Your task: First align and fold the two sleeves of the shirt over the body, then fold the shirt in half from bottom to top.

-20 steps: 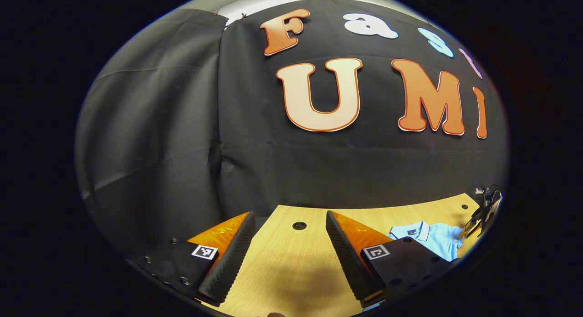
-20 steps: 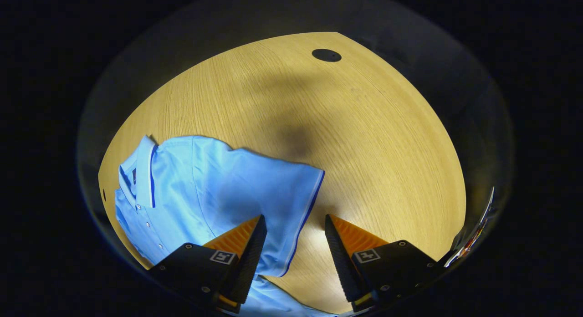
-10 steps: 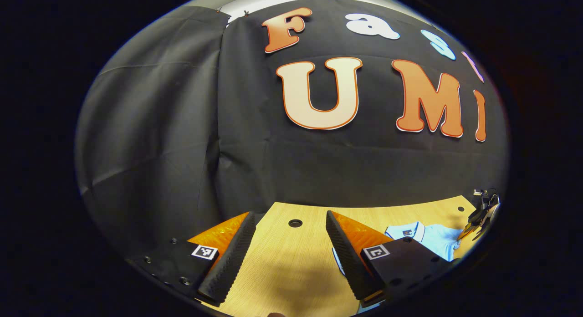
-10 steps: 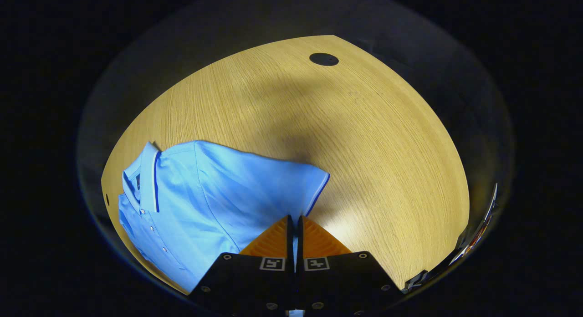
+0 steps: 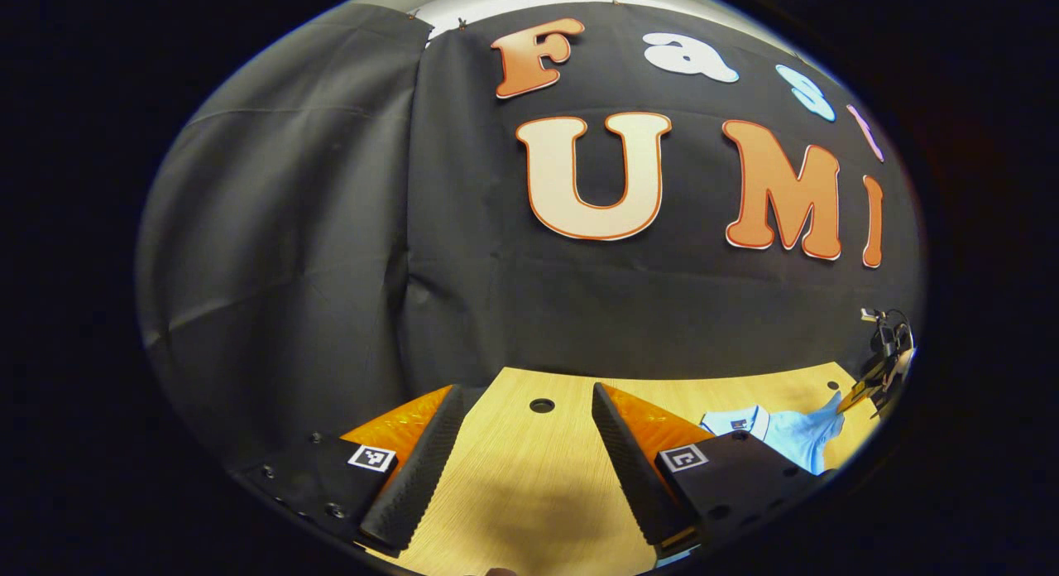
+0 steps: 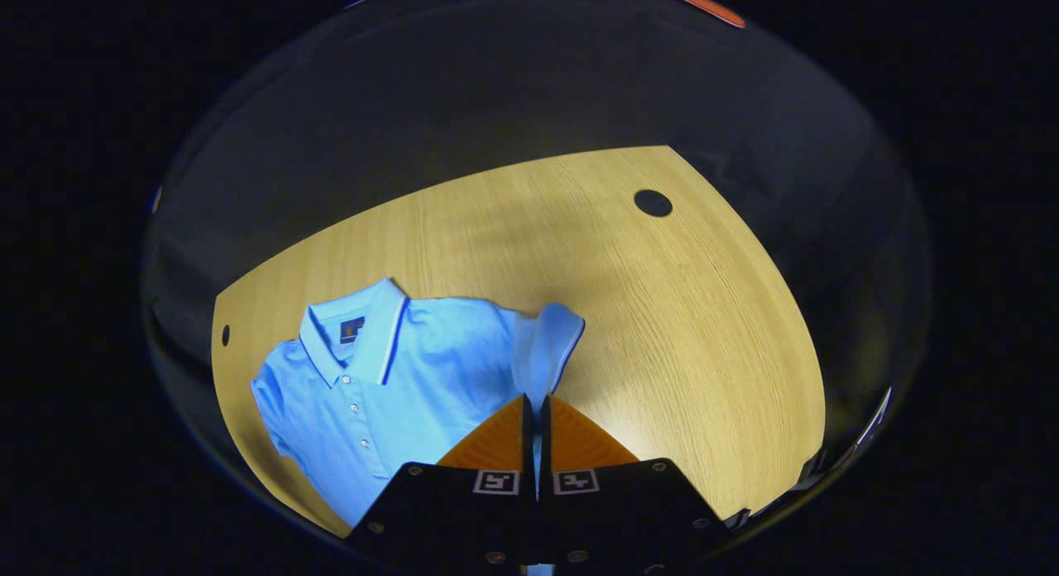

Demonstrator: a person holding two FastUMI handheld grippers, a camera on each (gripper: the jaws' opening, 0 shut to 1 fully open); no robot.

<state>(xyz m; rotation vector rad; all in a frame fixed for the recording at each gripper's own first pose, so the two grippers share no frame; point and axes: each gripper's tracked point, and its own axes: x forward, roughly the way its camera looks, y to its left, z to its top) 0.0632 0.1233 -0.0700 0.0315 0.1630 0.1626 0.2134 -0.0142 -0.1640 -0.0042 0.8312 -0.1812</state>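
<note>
The right tool [image 6: 534,410] is clamped tight on the shirt's sleeve [image 6: 550,344] and holds it up off the tabletop [image 6: 662,328]. The left tool [image 5: 525,431] has its fingers wide apart and holds nothing, over the bare tabletop near the back edge. The blue shirt [image 6: 389,377] lies flat, collar toward the back edge. The thin sleeve could slip out, or a hard pull could drag the whole shirt crooked.
</note>
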